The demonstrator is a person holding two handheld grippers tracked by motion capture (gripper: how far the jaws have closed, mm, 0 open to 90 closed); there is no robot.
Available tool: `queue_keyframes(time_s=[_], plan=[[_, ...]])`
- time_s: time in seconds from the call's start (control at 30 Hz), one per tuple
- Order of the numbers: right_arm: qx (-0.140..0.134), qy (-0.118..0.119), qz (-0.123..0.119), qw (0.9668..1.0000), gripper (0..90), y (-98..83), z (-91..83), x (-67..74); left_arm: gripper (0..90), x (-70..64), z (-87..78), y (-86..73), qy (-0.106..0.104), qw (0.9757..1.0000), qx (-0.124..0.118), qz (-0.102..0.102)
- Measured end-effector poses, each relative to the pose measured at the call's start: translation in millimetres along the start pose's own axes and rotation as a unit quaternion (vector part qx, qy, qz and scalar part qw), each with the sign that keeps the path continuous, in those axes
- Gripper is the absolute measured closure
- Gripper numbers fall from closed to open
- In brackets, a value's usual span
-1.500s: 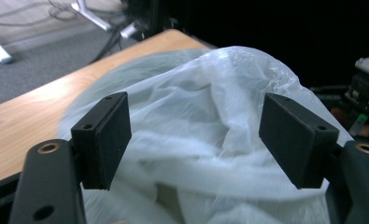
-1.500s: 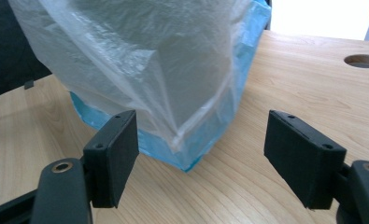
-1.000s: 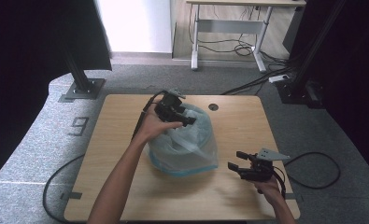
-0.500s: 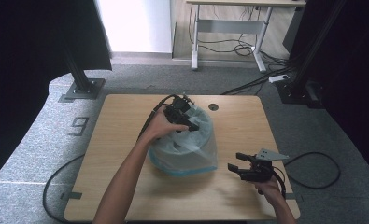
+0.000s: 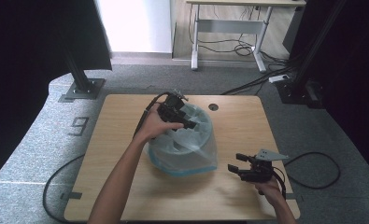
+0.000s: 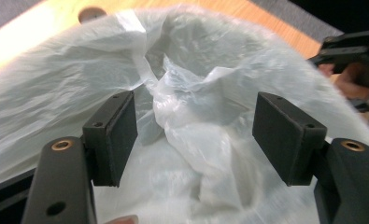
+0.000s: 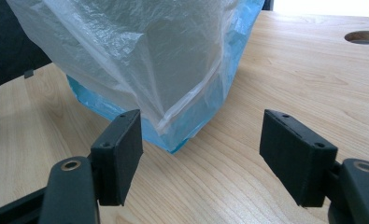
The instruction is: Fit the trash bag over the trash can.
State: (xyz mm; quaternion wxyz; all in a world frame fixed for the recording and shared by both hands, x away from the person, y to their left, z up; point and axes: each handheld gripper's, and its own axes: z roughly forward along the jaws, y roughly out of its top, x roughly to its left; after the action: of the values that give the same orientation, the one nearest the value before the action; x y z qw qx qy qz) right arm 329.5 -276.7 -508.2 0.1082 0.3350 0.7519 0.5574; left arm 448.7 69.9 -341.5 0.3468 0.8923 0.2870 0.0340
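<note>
Your left gripper hangs released over the crumpled top of the plastic bag at mid-counter. Center a thick fold between the jaws before clenching. Your right gripper, also released, waits right of the bag; pin the blue corner if it slides.

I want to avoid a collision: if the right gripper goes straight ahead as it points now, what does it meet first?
Probably the plastic bag: its blue bottom corner lies just ahead between the open fingers of the right gripper.
</note>
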Motion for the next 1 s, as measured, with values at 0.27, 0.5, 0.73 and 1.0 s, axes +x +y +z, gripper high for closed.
queue_keyframes(time_s=[0.27, 0.5, 0.73, 1.0], plan=[[0.003, 0.0, 0.0, 1.0, 29.0, -0.9, 0.7, 0.5, 30.5, -12.7, -20.4, -22.8, -0.01, 0.9997, 0.005, 0.02], [0.009, 0.001, -0.001, 1.0, 29.1, -2.4, 1.8, 1.8, 28.6, -15.8, -3.4, -26.9, -0.012, 0.998, 0.054, 0.031], [0.009, 0.0, 0.001, 1.0, 29.0, -3.7, 0.6, -0.3, 28.8, -14.4, 14.4, -24.9, -0.011, 0.9954, 0.093, 0.022], [0.009, 0.003, 0.002, 1.0, 29.1, -3.7, -1.2, -1.2, 28.5, -13.1, 21.8, -20.2, -0.011, 0.9925, 0.121, 0.017]])
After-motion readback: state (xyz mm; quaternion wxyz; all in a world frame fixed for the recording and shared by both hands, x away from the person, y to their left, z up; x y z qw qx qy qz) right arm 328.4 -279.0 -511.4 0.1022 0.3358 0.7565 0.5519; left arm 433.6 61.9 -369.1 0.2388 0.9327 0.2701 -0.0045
